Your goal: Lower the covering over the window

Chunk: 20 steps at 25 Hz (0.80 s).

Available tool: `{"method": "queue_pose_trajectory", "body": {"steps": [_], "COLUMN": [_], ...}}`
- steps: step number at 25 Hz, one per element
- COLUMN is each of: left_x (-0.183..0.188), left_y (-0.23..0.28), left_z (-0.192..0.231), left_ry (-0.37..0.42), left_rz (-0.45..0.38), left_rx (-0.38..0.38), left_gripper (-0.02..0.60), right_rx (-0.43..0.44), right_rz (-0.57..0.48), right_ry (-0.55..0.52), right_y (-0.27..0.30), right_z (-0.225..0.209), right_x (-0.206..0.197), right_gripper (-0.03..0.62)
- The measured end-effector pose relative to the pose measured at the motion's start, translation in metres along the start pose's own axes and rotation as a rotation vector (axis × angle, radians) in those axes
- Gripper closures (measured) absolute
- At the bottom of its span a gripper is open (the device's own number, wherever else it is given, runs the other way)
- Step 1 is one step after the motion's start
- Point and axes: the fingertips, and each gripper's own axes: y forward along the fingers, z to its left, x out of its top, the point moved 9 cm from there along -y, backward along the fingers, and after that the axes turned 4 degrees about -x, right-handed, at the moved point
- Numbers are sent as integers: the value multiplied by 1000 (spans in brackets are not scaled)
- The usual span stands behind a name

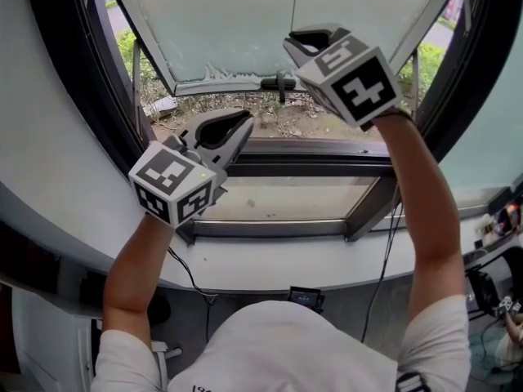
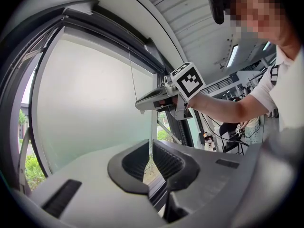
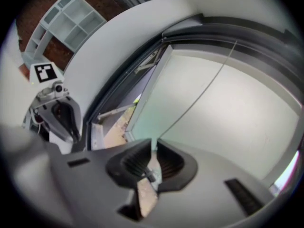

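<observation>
**At the window: blind part-way down, right gripper on its cord**

At the window, the blind [image 1: 237,23] covers the upper pane. Its rail [image 1: 216,86] hangs above a strip of bare glass, through which soil and green plants show. A small dark handle [image 1: 280,84] sits at the middle of the rail. A thin cord [image 1: 294,2] runs straight down the face of the blind.

The right gripper [image 1: 306,39] is raised in front of the blind, just above the handle, and the cord ends at its tip. In the right gripper view the cord comes down across the pale fabric and enters the narrow gap between the jaws. The jaws stand close together on it.

The left gripper [image 1: 237,129] is lower and to the left, below the rail and clear of the blind. It points at the dark frame [image 1: 310,147] above the white sill [image 1: 343,256]. Its jaws are closed nearly tip to tip with nothing between them, and in the left gripper view only a sliver of frame shows through the gap. That view also looks across at the right gripper, held at the cord, with the blind filling the pane beside it. The two grippers are well apart, and the right one is the higher in the head view.
</observation>
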Motion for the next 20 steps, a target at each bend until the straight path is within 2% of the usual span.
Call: {"method": "queue_pose_trajectory", "body": {"steps": [5, 9, 14, 20], "left_x": [2, 2, -1, -4], "left_y": [-1, 0, 0, -1], "left_z": [-2, -3, -6, -8], "left_ry": [33, 44, 42, 37], "left_rz": [9, 19, 21, 25], "left_rx": [4, 13, 3, 1], "left_gripper": [561, 561, 561, 561], "right_rx": [-39, -124, -77, -65], "right_rz": [72, 127, 153, 190], "right_ry": [-172, -362, -363, -444], "right_y": [-3, -4, -8, -7], "right_z": [8, 19, 24, 34], "right_x": [-2, -11, -17, -29], "right_gripper": [546, 546, 546, 546]}}
